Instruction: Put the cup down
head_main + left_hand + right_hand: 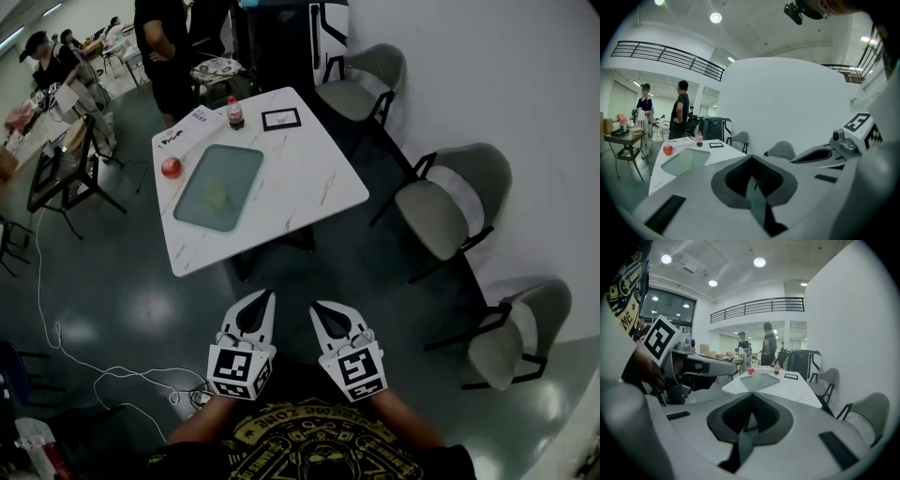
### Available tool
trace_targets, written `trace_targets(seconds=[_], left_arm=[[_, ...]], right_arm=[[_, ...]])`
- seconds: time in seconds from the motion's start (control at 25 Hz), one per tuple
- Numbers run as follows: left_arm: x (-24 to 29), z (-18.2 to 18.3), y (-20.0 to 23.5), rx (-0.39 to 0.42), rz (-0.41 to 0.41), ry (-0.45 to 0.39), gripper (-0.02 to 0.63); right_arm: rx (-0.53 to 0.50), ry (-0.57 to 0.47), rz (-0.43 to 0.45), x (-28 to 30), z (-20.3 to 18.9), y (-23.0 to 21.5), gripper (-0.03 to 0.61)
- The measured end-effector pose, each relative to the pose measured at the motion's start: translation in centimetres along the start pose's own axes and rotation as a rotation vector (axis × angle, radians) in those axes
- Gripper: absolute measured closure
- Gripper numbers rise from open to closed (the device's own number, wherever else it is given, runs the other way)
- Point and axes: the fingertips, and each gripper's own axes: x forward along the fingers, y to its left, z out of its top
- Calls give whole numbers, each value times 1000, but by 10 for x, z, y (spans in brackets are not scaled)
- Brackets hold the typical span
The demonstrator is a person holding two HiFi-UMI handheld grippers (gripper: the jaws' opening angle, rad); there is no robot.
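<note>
A pale translucent cup stands upright on a green tray on the white marble table, far ahead of both grippers. It also shows small in the left gripper view as the cup and in the right gripper view as the cup. My left gripper and right gripper hang side by side over the dark floor, short of the table's near edge. The jaws of both are shut with nothing between them, as seen on the left gripper and the right gripper.
A red apple, a cola bottle, a black-framed card and a paper sheet also lie on the table. Three grey chairs line the right wall. A person stands beyond the table. A white cable runs across the floor at left.
</note>
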Motion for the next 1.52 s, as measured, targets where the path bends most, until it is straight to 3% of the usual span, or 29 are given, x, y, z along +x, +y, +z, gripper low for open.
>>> trace_targets(seconds=[0.24,0.4,0.72,0.88,1.12,1.52], left_arm=[[-18,-18,-96,-19,48,7,601],[-44,-22,-126,-12,109,4,601],[-99,-36,-124,-50,296,16,601],[-110,-43,-114,-55,348,17,601],[-120,-47,-81,-61,384,29,601],[-103,-36,-50,-59,342,20,601]], right_arm=[[-26,7,48,-86,-28,-21,572],[-11,-2,95,-118,-37,-18,572],[1,-51,194,-128,-22,8,572],[-2,-37,205,-116,-22,14,572],[-15,-39,191,-90,-18,20,574],[-16,-40,142,-60,5,17,574]])
